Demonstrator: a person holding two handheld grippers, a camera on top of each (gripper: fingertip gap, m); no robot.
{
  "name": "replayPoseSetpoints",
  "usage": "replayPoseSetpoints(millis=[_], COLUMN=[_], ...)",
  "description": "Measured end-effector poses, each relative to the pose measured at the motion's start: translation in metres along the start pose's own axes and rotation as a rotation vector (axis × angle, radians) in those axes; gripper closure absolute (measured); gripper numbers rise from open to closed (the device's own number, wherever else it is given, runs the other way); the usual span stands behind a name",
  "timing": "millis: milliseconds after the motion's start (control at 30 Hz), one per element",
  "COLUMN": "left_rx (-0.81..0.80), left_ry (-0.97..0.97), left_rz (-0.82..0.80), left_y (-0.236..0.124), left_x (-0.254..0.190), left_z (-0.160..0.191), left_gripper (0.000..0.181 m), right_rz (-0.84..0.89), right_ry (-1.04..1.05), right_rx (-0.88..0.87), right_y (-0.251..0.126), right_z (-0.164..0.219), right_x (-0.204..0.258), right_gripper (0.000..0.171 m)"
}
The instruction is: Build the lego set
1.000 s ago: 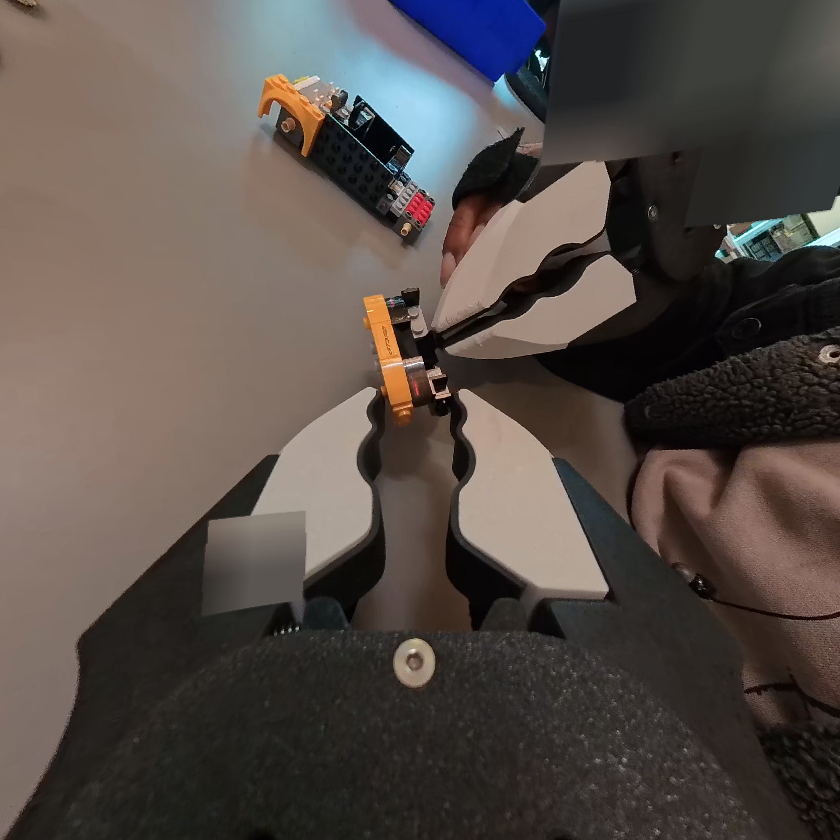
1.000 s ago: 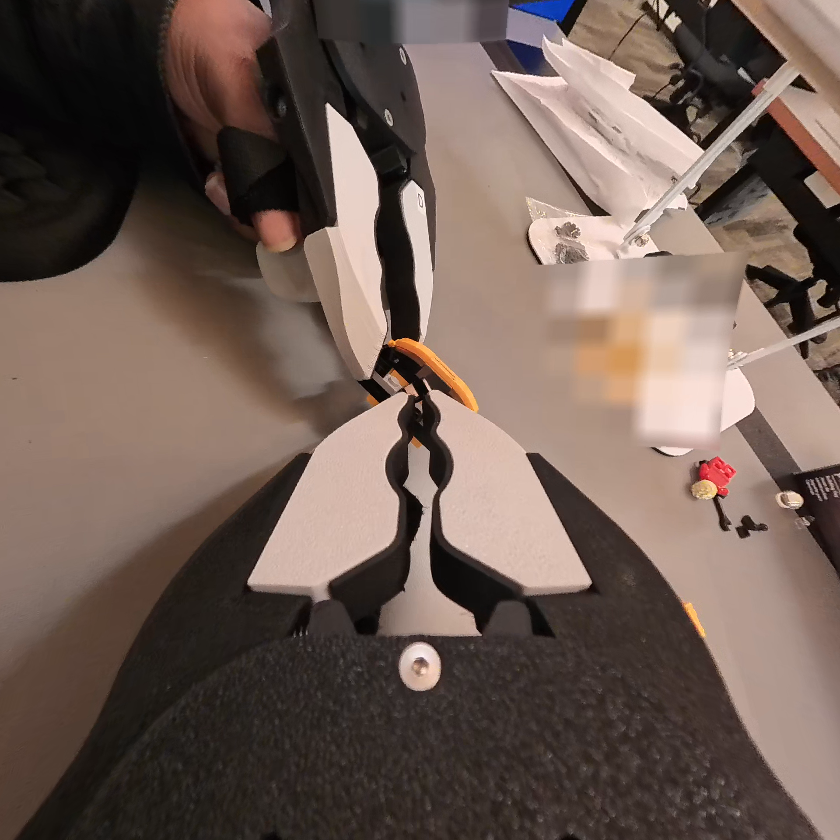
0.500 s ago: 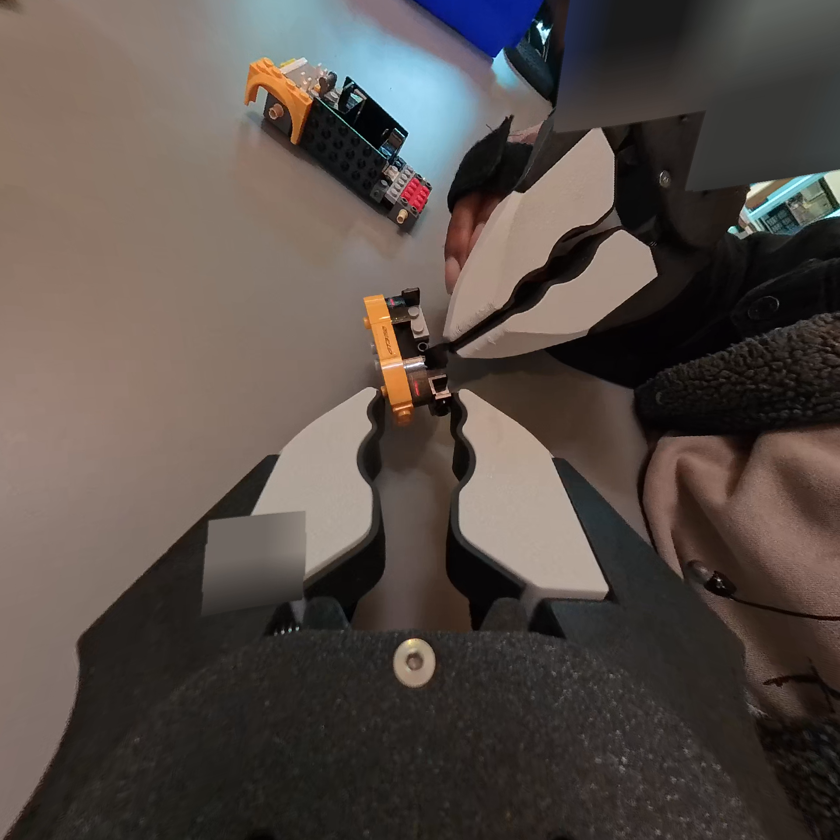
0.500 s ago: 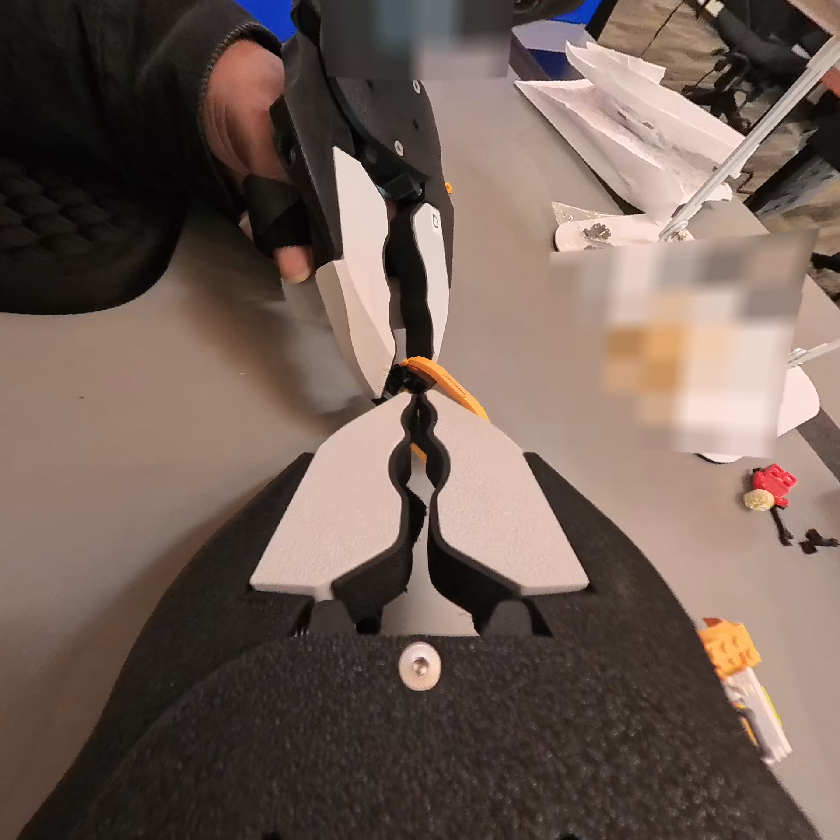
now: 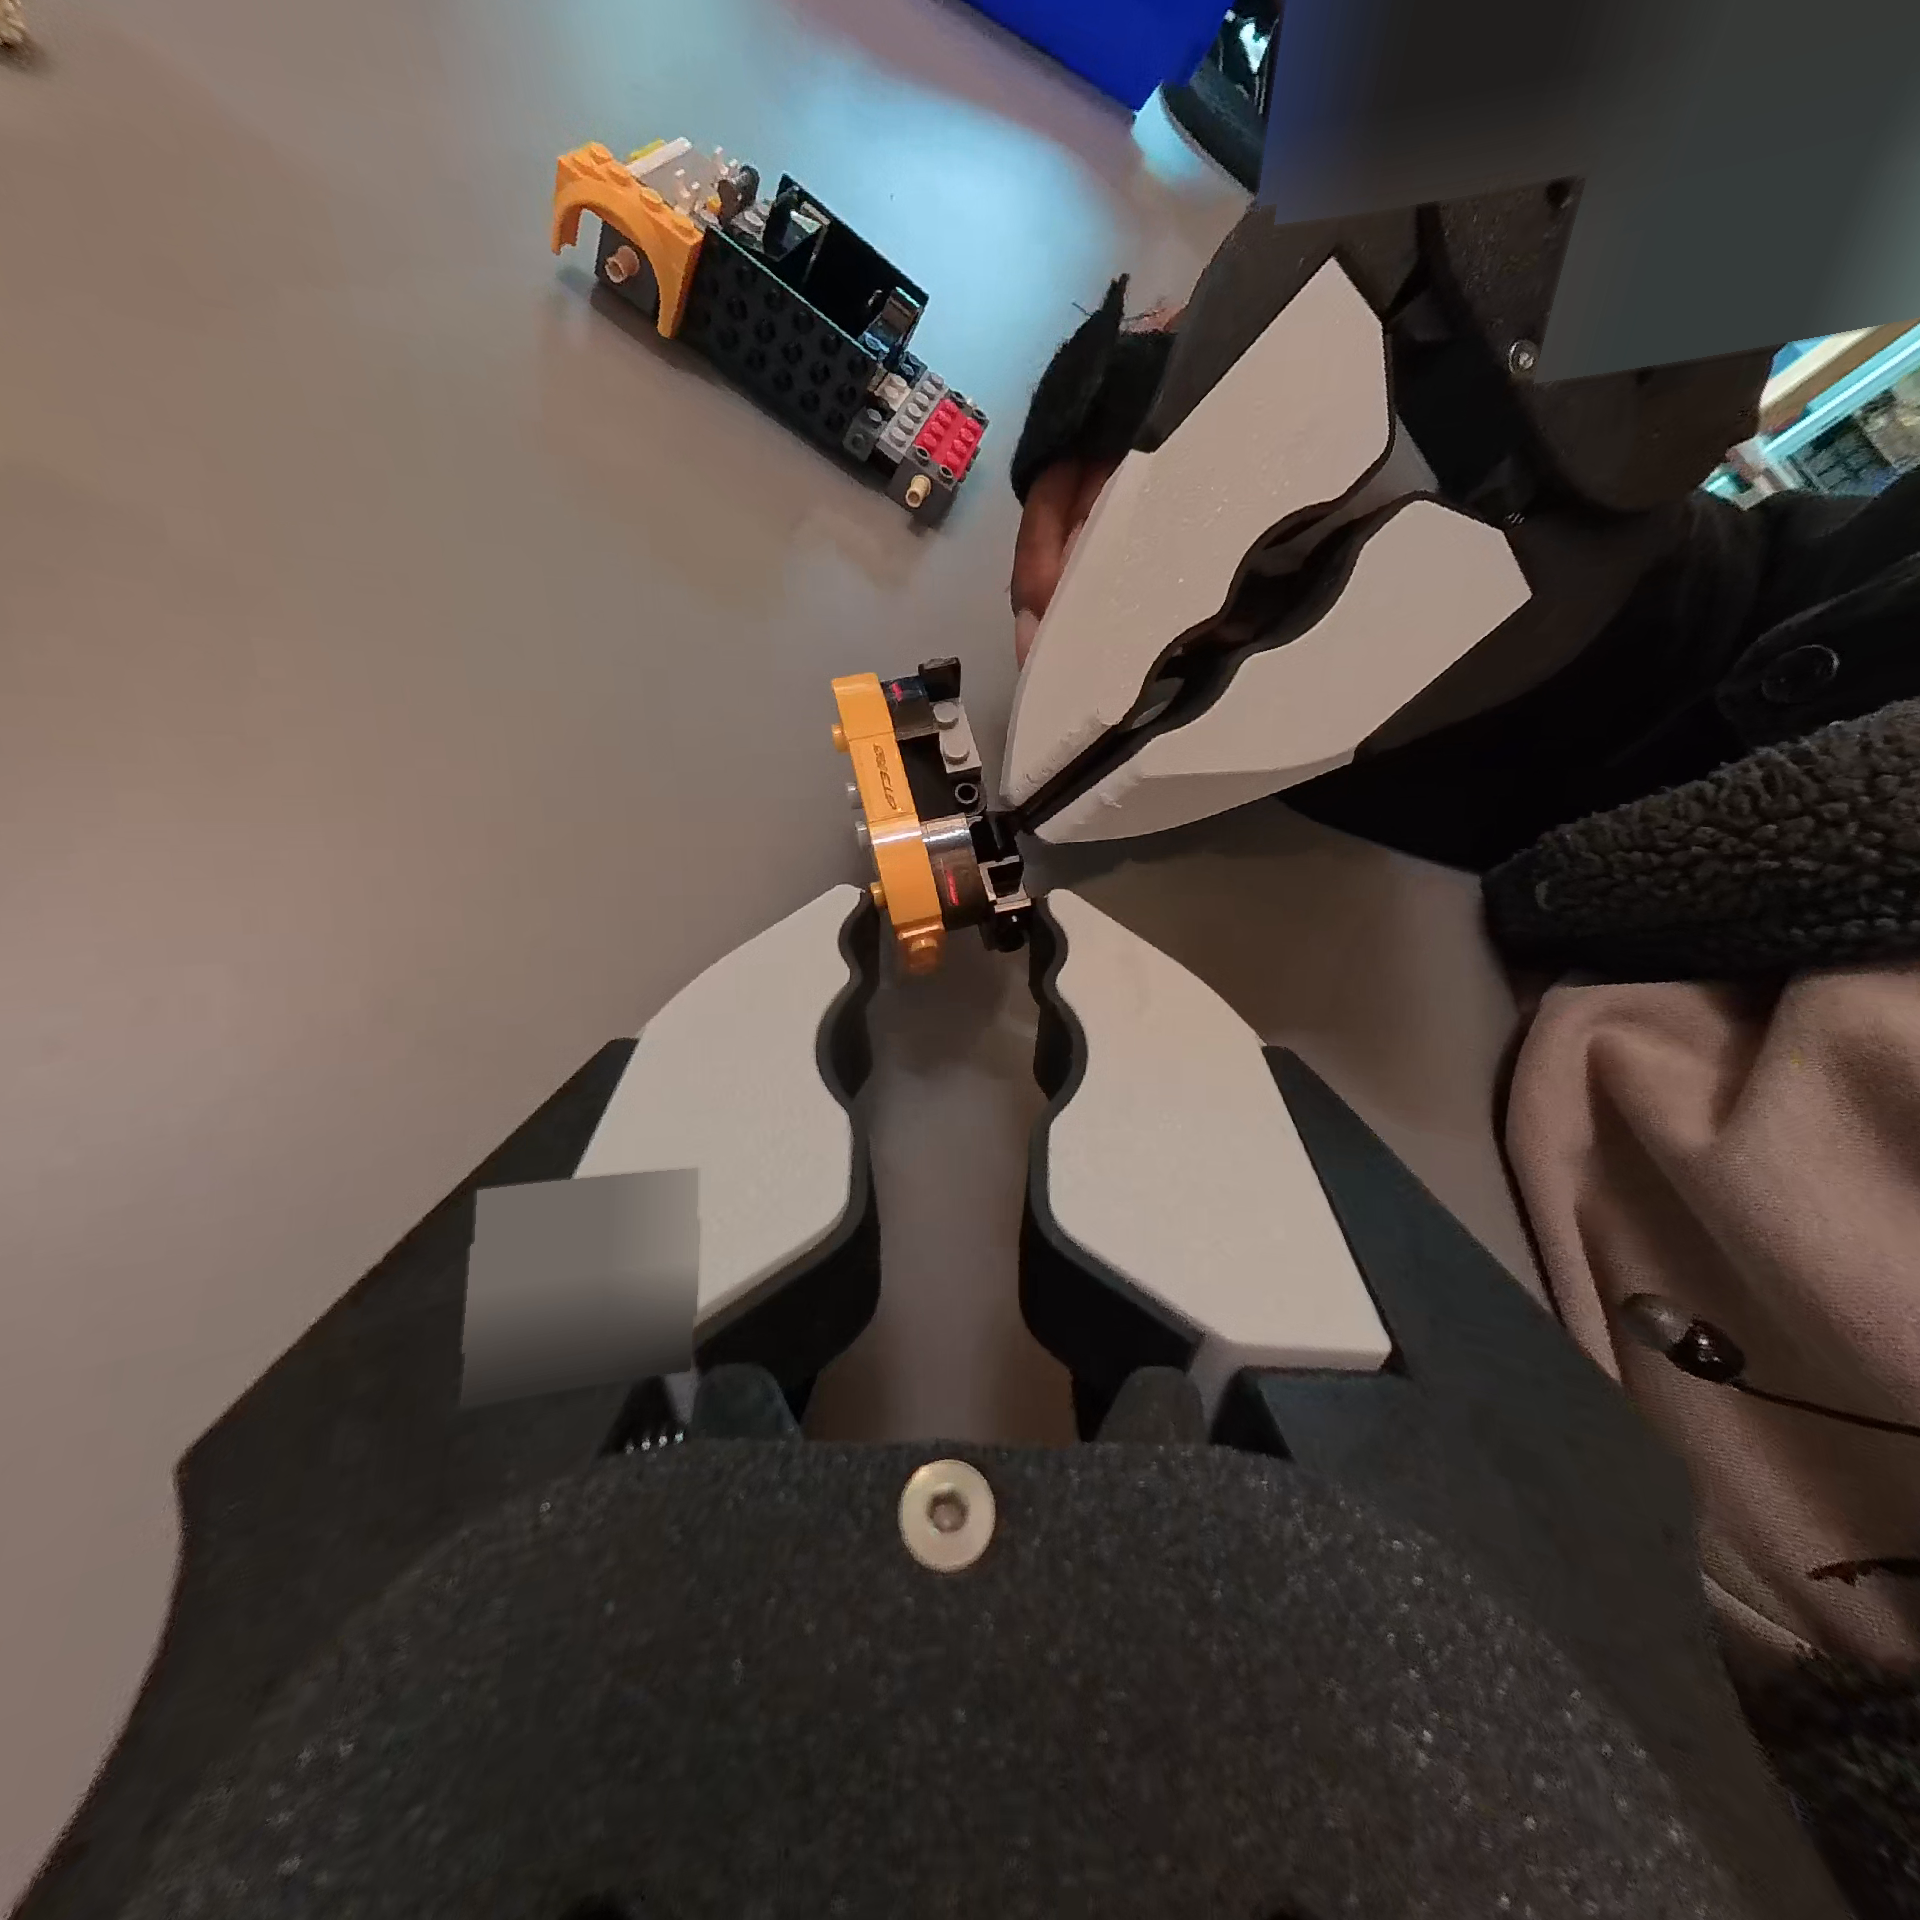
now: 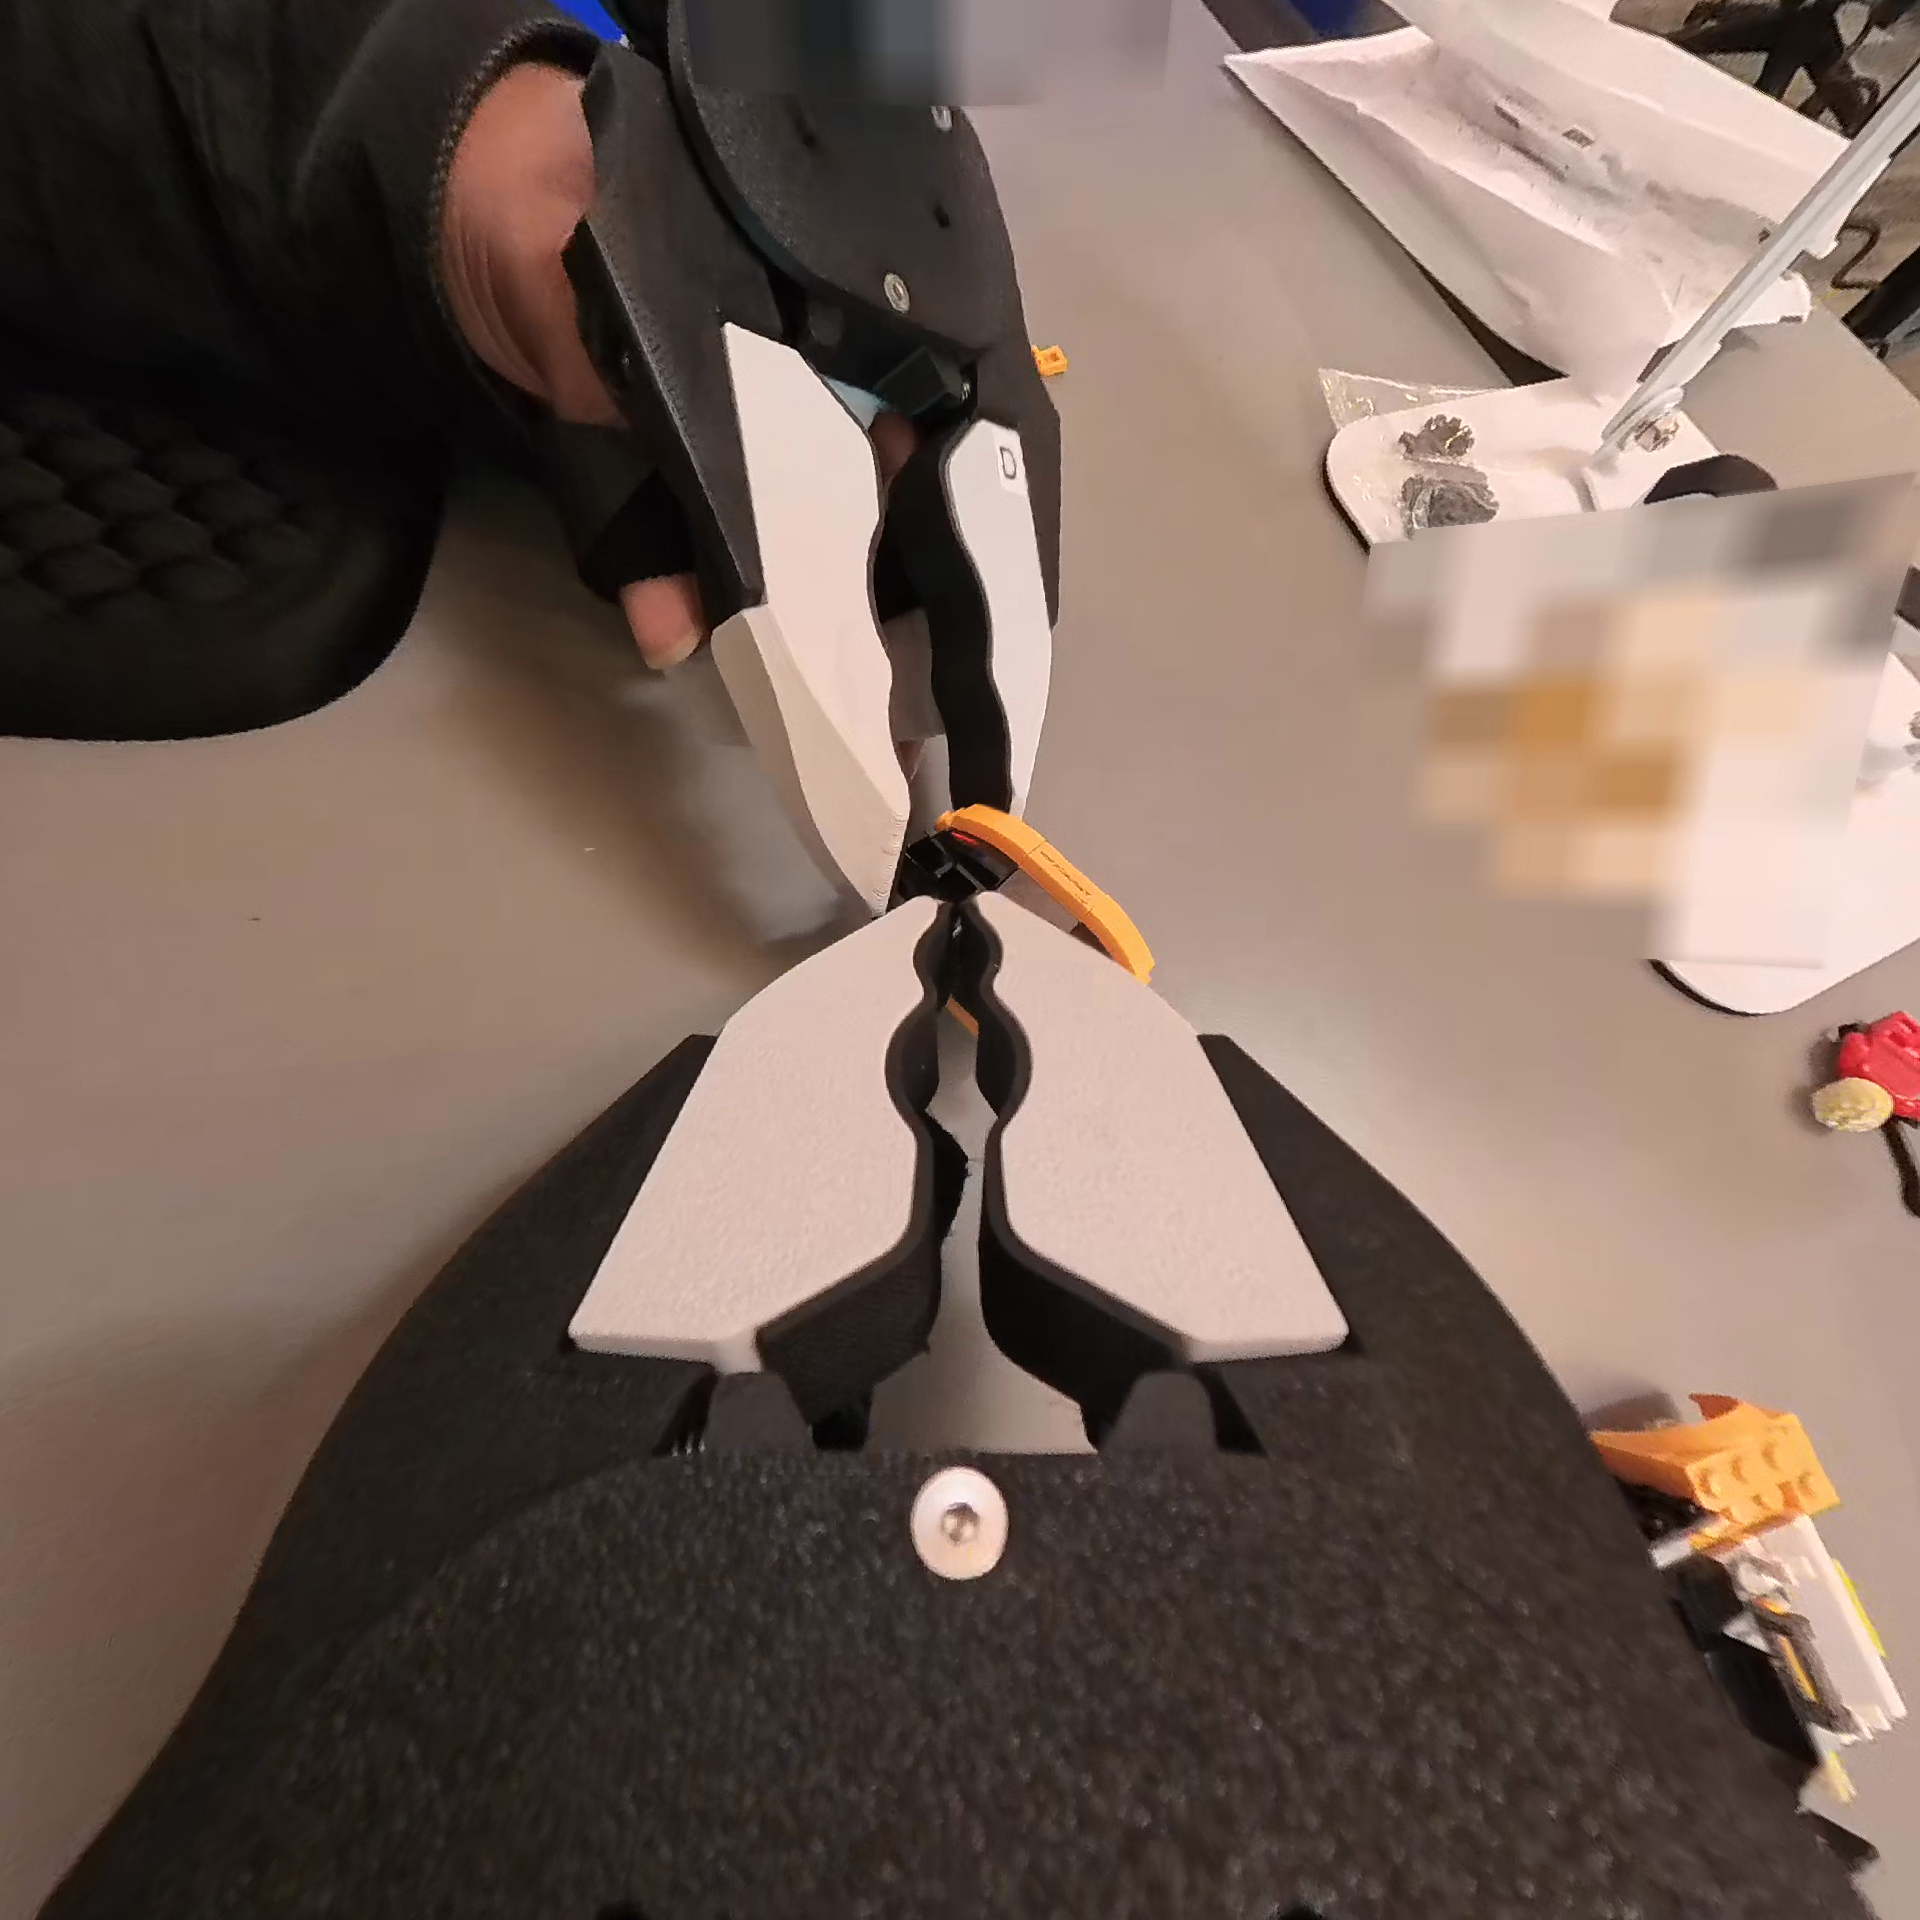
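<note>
My left gripper [image 5: 951, 914] is shut on a small orange and black lego sub-assembly [image 5: 914, 821] and holds it just above the grey table. My right gripper [image 5: 1008, 821] comes in from the upper right with its jaws shut. Its tips pinch what looks like a small black piece [image 5: 1000, 828] and press it against the black side of the sub-assembly. In the right wrist view, my right gripper [image 6: 954, 912] meets the left gripper [image 6: 956, 842] tip to tip, with the orange curved part [image 6: 1049, 868] showing behind.
A partly built black and orange car chassis [image 5: 769, 322] lies on the table [image 5: 312, 727] farther off; it also shows low in the right wrist view [image 6: 1745, 1558]. White paper bags [image 6: 1558, 156], a small parts bag [image 6: 1444, 468] and loose red pieces [image 6: 1881, 1049] lie to the right. The grippers are tip to tip, or close to it.
The right gripper has tilted more steeply while its tips stay on the sub-assembly. The chassis has come into the right wrist view at bottom right. The left gripper's hold is unchanged.
</note>
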State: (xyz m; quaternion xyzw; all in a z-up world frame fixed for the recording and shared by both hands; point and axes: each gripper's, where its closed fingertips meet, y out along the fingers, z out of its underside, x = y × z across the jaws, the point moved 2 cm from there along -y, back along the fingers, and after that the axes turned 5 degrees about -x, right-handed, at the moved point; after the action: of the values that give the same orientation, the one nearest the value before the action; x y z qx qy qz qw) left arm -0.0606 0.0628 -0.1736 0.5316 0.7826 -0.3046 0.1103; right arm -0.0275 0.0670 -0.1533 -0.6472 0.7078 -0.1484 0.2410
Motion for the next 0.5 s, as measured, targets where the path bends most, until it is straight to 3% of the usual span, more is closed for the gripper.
replayPoseSetpoints(millis=[500], left_rx=[-0.067], left_ry=[-0.12], left_rz=[0.126], left_y=[-0.003], left_x=[-0.01], left_z=[-0.008], left_gripper=[0.154], right_rz=[-0.027], right_ry=[-0.008], right_rx=[-0.078], right_y=[-0.007], right_z=[-0.011], right_x=[0.002], right_gripper=[0.157])
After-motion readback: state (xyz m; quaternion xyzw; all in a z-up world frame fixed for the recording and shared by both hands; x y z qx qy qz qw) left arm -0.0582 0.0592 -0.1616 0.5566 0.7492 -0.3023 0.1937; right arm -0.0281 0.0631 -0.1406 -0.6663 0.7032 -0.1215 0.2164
